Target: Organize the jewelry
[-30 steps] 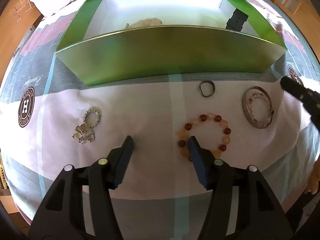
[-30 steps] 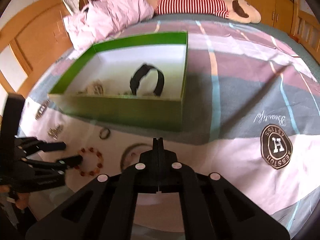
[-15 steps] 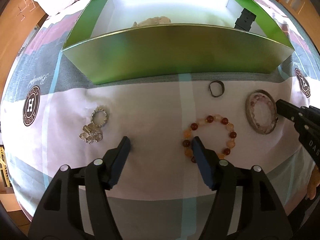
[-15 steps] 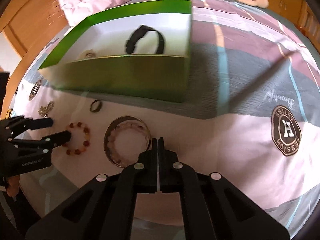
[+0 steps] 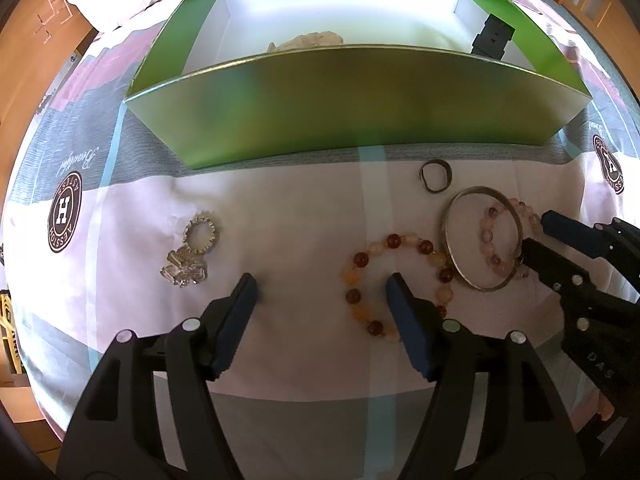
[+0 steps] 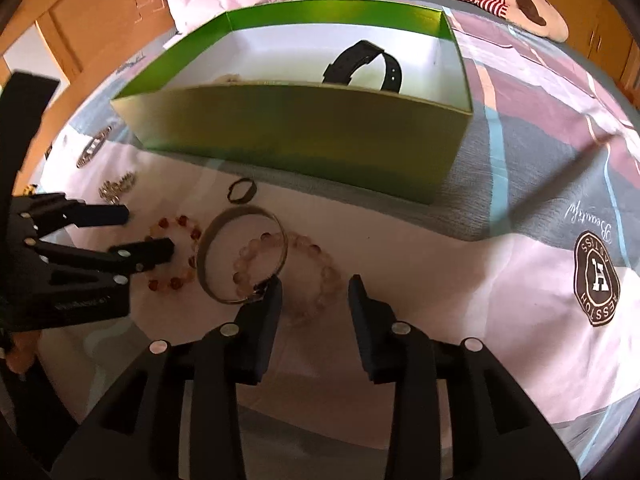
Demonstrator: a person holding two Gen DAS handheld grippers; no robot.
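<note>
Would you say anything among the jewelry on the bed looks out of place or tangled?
Yes: the pale pink bead bracelet lies threaded half inside, half outside the metal bangle, so the two overlap. The bangle's edge also touches the amber bead bracelet. Lifting one could drag another along.

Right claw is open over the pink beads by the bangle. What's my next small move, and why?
Probably lower the right claw and close it on the pink bead bracelet. It stands open with the beads between its fingers, but the left finger touches the metal bangle, so nudge slightly right first to avoid pinching both.
</note>
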